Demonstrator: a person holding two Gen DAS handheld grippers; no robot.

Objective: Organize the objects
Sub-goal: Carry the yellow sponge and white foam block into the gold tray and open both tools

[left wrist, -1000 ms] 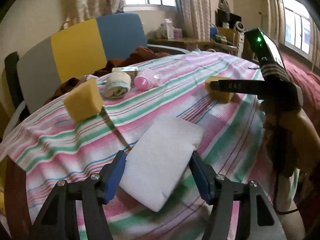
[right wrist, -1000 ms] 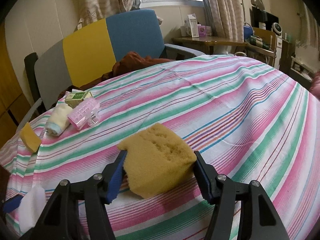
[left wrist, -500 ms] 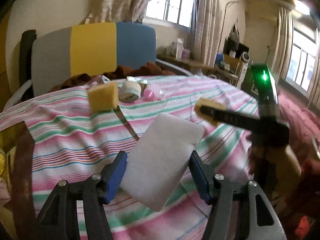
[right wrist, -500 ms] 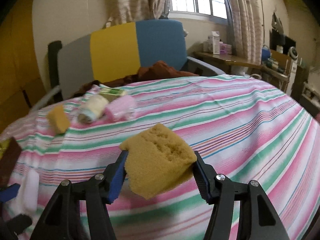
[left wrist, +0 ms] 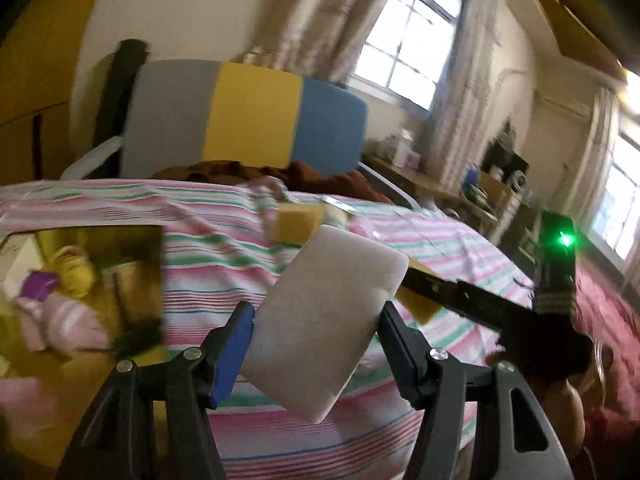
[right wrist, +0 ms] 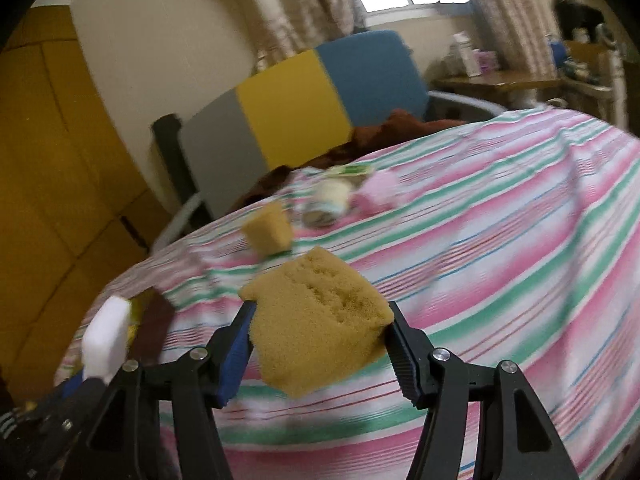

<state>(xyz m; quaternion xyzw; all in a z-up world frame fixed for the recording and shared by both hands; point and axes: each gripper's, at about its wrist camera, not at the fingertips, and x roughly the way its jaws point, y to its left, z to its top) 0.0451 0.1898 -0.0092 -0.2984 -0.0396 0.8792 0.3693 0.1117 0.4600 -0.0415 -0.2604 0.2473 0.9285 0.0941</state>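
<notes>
Mid-carry, both grippers loaded.
Left gripper point(left wrist: 314, 346) gripped white foam block point(left wrist: 328, 320); right gripper point(right wrist: 318, 350) gripped yellow sponge point(right wrist: 320, 320). Another sponge point(right wrist: 269, 229), roll point(right wrist: 328, 200) remained on table point(right wrist: 500, 248).

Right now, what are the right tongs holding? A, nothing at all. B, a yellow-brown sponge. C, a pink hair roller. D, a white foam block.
B: in the right wrist view the right tongs are closed on a yellow-brown sponge, lifted above the striped tablecloth; the white foam block sits in the left tongs.
</notes>
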